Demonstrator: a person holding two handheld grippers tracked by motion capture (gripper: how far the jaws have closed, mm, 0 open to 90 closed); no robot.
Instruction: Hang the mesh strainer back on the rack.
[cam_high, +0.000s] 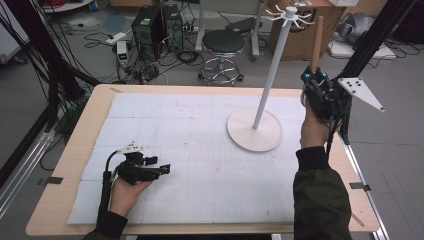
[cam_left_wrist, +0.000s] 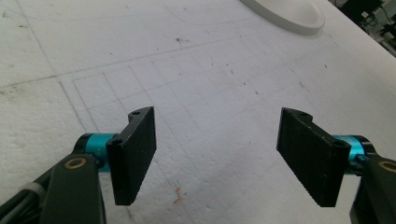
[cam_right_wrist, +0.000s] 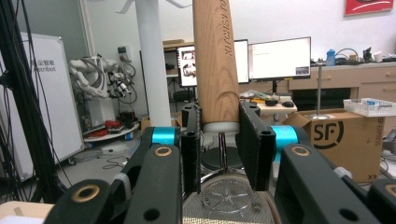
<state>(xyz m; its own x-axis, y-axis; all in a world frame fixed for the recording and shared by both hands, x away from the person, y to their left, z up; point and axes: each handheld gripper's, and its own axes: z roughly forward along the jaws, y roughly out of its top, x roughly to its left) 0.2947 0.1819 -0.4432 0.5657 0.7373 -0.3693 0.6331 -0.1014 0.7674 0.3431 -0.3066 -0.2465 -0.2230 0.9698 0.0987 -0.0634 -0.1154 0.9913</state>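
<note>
Right gripper clamped on the wooden handle, left gripper idle.
High view: we see right gripper (cam_high: 316, 76) holding wooden handle (cam_high: 317, 42) upright at far right, beside white stand (cam_high: 255, 129); left gripper (cam_high: 161, 169) near left. Left gripper view: jaws wide apart, nothing between — foam mat (cam_left_wrist: 210, 70) below. Right gripper view: jaws shut on handle, mesh strainer (cam_right_wrist: 229, 201) hanging below.

handle (cam_right_wrist: 215, 60): pale wood, smooth, fine grain, dark lettering printed along it
strainer (cam_right_wrist: 229, 200): fine metal mesh, shiny rim
right gripper (cam_right_wrist: 219, 140): matt black plastic, ridged pads, glossy teal metal collars, brass rivets
stand (cam_high: 255, 131): smooth white, slight sheen
table (cam_high: 75, 150): light wood edge
mat (cam_left_wrist: 210, 70): white foam, grainy, scuffed, faint grid lines
</note>
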